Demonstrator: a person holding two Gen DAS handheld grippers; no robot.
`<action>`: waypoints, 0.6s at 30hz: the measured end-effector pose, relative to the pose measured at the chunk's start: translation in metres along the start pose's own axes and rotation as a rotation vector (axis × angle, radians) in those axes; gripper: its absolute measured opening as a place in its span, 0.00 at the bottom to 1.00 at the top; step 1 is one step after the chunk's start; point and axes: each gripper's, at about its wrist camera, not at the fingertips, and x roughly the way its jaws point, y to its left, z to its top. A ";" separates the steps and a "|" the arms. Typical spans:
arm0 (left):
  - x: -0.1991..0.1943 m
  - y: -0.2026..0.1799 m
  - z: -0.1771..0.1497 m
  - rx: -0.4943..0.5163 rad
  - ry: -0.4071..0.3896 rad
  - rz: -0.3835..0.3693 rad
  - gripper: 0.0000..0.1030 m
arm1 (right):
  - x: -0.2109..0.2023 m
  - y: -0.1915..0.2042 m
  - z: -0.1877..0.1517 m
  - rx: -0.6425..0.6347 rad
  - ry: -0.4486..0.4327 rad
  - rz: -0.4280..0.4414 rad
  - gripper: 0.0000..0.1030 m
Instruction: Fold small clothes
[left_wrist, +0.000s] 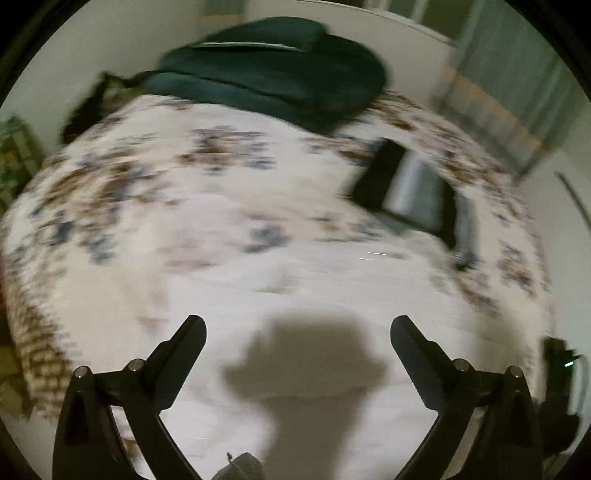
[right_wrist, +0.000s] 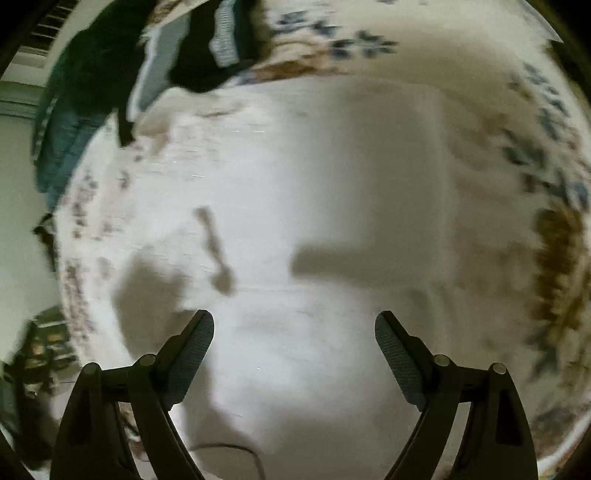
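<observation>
Garment: a black and grey garment (left_wrist: 410, 192) lies crumpled on the bed, well ahead of both grippers.
Bed: floral bedspread (left_wrist: 221, 229); a dark green blanket (left_wrist: 273, 70) sits at the far end.
Left gripper (left_wrist: 298, 326): fingers spread, holding nothing.
Right gripper (right_wrist: 294, 321): fingers spread, holding nothing.
Step advice: probably the reach; approach low, pinch one edge layer only, then spread flat before folding.
View difference: the left view shows the whole blanket; the right view shows the garment (right_wrist: 207, 48) at the frame edge, heavily blurred.
</observation>
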 end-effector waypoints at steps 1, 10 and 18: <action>0.000 0.019 0.001 -0.013 -0.002 0.049 0.99 | 0.011 0.012 0.005 -0.016 0.012 0.021 0.88; 0.005 0.112 -0.016 -0.095 0.010 0.294 0.99 | 0.100 0.087 0.034 -0.115 0.094 0.042 0.10; 0.017 0.109 -0.014 -0.127 0.015 0.274 0.99 | -0.009 0.066 0.035 -0.171 -0.157 -0.038 0.08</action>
